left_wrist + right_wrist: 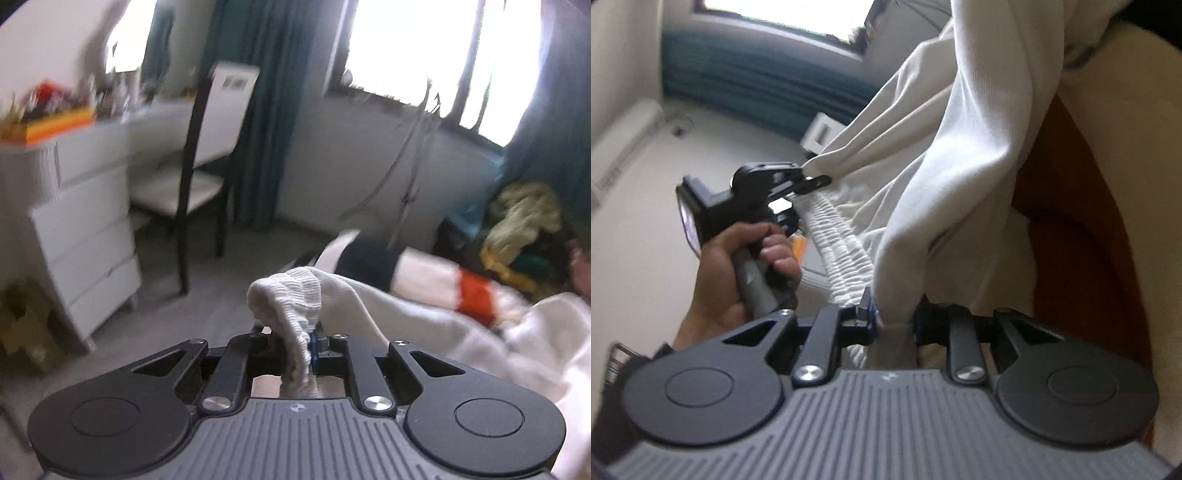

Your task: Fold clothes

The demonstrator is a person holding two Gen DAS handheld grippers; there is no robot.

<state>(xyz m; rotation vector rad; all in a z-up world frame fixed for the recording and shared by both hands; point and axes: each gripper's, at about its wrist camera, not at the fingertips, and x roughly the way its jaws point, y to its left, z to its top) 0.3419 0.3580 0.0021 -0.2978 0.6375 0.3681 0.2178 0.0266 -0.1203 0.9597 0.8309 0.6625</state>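
Fabric is pinched in both of your tools: the left hand-held gripper (301,341) is clamped on the ribbed elastic band (291,295) of a white garment (424,317), and the right hand-held gripper (892,325) is clamped on a bunched fold of the same white cloth, beside the gathered band that runs across to the other tool. The garment hangs in the air between the two, stretched along that band, with the rest of it draping up and to the right in the right wrist view; I cannot tell what kind of garment it is, or whether any part of it rests on a surface. Your left hand (738,266) is wrapped around its tool's handle. The risk, as I judge it, is the thin bite: each grip holds only a bunched edge, so a sharp pull apart could drag the elastic out of one grip and drop that side. Both views are blurred, so go gently before laying it down. Off to the right sits a heap of other clothes (524,229), yellow-green among them; whether it lies in a basket I cannot tell. A chair (195,177) and a white chest of drawers (85,240) stand well apart from the work.
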